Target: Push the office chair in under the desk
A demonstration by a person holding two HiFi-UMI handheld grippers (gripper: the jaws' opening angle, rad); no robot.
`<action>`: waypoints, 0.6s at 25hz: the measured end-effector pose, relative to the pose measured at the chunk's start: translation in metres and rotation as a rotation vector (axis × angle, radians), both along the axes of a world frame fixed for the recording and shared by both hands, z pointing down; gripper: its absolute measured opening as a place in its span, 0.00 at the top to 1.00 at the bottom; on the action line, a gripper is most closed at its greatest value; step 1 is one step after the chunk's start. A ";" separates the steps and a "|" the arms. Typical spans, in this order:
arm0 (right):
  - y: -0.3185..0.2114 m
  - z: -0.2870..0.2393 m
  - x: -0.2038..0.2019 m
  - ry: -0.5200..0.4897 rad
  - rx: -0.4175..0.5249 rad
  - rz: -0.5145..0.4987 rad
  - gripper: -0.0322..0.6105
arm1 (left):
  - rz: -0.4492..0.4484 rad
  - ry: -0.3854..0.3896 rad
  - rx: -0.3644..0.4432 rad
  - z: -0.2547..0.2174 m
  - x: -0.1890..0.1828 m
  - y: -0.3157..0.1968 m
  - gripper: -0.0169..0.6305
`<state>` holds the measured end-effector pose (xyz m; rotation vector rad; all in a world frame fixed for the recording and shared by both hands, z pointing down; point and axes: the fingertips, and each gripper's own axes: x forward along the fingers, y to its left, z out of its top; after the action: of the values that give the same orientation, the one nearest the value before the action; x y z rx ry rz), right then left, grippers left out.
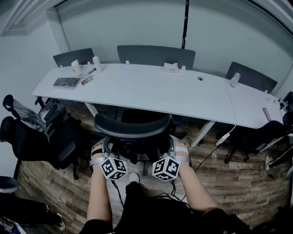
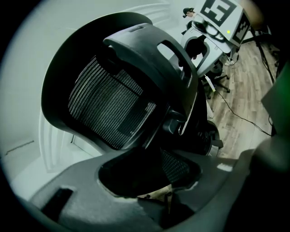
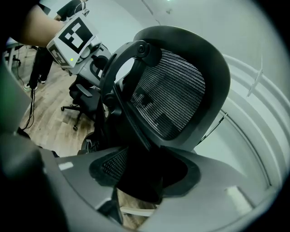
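Note:
A black mesh office chair (image 1: pixel 132 129) stands on the wood floor just in front of the long white desk (image 1: pixel 151 91), its seat partly under the desk edge. My left gripper (image 1: pixel 102 154) is shut on the left side of the backrest's grey top frame (image 2: pixel 136 199). My right gripper (image 1: pixel 177 153) is shut on the right side of that frame (image 3: pixel 190 190). Both gripper views look up along the frame to the headrest (image 2: pixel 113 99) (image 3: pixel 172 99). Each also catches the other gripper's marker cube (image 2: pixel 222 13) (image 3: pixel 74 34). The frame hides the jaw tips.
Black chairs stand at the left (image 1: pixel 41 132) and the right (image 1: pixel 256 137), and grey chair backs (image 1: pixel 155 55) line the far side. The desk carries cups (image 1: pixel 77 67), a notebook (image 1: pixel 66 82) and a bottle (image 1: pixel 234 78). A white desk leg (image 1: pixel 201 133) and a cable (image 1: pixel 215 148) lie to the right.

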<state>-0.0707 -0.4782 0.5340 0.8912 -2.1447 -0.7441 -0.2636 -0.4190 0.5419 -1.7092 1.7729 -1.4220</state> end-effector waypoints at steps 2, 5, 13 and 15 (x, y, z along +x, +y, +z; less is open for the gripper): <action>-0.002 0.000 -0.007 -0.004 0.006 0.000 0.59 | -0.003 0.002 -0.008 0.000 -0.008 -0.005 0.73; -0.005 -0.001 -0.018 -0.014 0.014 0.004 0.59 | 0.003 -0.001 -0.017 0.000 -0.020 -0.013 0.73; -0.021 -0.001 -0.048 -0.012 0.032 -0.008 0.61 | -0.022 -0.013 -0.023 0.001 -0.053 -0.039 0.74; -0.027 -0.001 -0.053 -0.008 0.037 -0.008 0.61 | -0.023 -0.017 -0.022 0.000 -0.059 -0.046 0.74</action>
<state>-0.1235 -0.5049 0.5325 0.9066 -2.1494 -0.7878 -0.3222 -0.4652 0.5420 -1.6872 1.7802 -1.4664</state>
